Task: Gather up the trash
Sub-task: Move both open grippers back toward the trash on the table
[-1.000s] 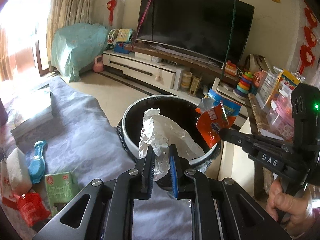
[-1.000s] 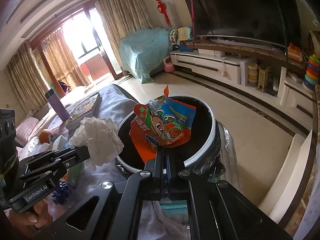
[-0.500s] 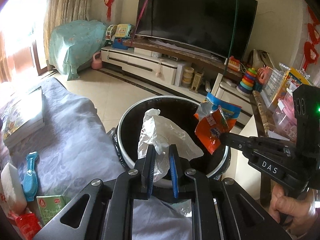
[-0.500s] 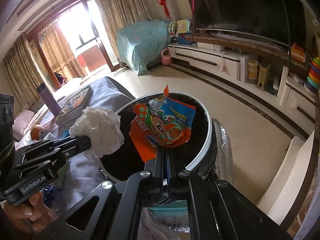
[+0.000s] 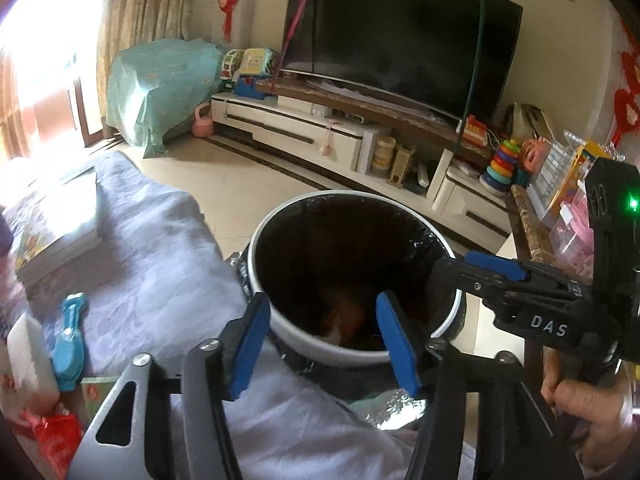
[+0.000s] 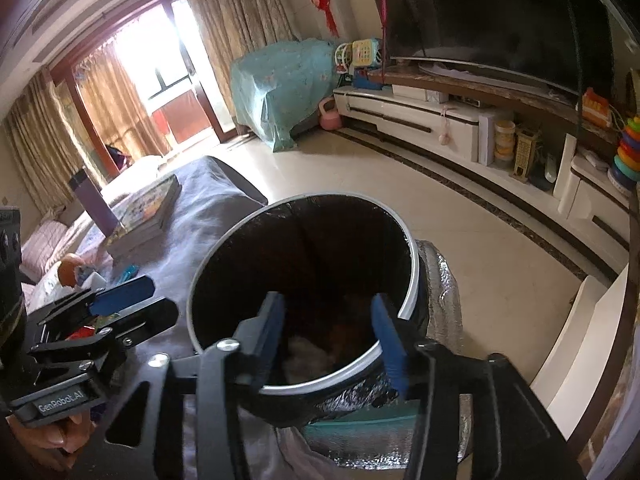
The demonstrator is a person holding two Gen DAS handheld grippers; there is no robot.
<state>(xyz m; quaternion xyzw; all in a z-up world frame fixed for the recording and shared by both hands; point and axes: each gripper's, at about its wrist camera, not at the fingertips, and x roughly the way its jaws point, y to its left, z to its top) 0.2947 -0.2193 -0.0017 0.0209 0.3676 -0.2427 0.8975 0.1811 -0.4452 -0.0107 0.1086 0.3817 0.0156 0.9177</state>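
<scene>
A round trash bin with a white rim and black liner stands by the cloth-covered table; it also shows in the right wrist view. White crumpled paper and an orange snack wrapper lie at its bottom. My left gripper is open and empty just above the bin's near rim. My right gripper is open and empty over the bin's mouth. Each gripper shows in the other's view, the right one at the bin's right rim, the left one left of the bin.
On the grey cloth lie a blue tool, a white block, a red wrapper, a green box and books. A TV stand and toys line the far wall.
Both grippers have opened. The white paper and the orange wrapper have dropped from them into the bin.
</scene>
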